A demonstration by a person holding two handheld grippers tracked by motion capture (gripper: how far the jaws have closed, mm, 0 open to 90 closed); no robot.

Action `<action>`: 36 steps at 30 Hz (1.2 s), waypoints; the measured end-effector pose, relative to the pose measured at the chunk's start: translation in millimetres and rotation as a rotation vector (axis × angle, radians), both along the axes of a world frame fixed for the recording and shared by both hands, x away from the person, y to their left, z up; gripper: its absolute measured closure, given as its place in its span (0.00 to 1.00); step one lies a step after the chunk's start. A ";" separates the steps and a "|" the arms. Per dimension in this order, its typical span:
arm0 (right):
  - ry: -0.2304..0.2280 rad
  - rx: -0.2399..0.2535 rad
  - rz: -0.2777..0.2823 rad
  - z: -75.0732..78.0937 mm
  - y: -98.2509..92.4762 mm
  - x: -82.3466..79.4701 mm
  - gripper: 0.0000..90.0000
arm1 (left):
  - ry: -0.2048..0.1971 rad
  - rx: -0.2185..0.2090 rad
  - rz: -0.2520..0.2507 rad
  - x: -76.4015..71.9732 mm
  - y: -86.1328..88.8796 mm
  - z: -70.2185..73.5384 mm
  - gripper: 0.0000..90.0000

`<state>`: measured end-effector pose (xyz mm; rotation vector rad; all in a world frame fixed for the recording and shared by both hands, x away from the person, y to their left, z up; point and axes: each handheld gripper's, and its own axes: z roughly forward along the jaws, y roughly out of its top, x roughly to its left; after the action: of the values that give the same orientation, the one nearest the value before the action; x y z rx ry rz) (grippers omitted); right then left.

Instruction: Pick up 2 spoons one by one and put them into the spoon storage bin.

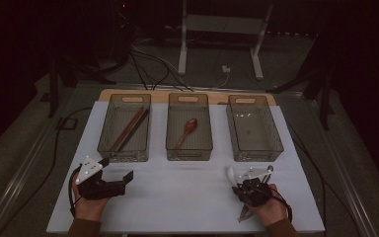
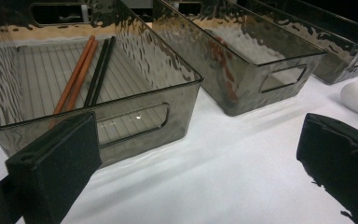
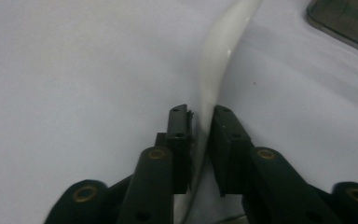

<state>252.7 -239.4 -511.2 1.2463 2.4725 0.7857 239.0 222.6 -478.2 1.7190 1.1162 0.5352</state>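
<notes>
We have the right gripper (image 3: 200, 126) pinching the white spoon's (image 3: 216, 56) handle at the near right of the table; the left gripper (image 2: 191, 163) waits spread wide, empty; next we judge a lift toward the empty right bin (image 1: 254, 129).

1. The white spoon (image 3: 219, 51) between the right gripper (image 3: 200, 140)'s matt black jaws looks glossy and smooth, like glazed ceramic.
2. Beneath that gripper, the table cover (image 3: 74, 70) is matt white.
3. Ahead of the left gripper (image 2: 196, 154), the smoky bin (image 2: 168, 88) is rippled, glossy clear plastic.
</notes>
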 end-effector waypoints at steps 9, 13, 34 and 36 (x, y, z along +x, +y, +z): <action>0.015 0.031 -0.013 -0.4 -4.4 3.0 0.95 | 0.001 0.003 -0.001 -0.1 -1.1 -0.1 0.01; 0.009 0.019 -0.017 0.1 -2.7 2.3 0.95 | 0.003 0.002 0.001 0.1 -0.4 -0.5 0.01; -0.055 0.078 -0.060 17.7 -4.8 5.8 0.96 | -0.004 0.003 0.007 -0.8 1.6 0.3 0.01; -0.058 0.083 -0.060 19.1 -4.6 6.5 0.96 | -0.004 0.003 0.007 -0.9 1.8 0.4 0.01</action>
<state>259.3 -244.0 -492.1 1.3000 2.3673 0.9038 238.2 224.4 -477.8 1.7169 1.1194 0.5449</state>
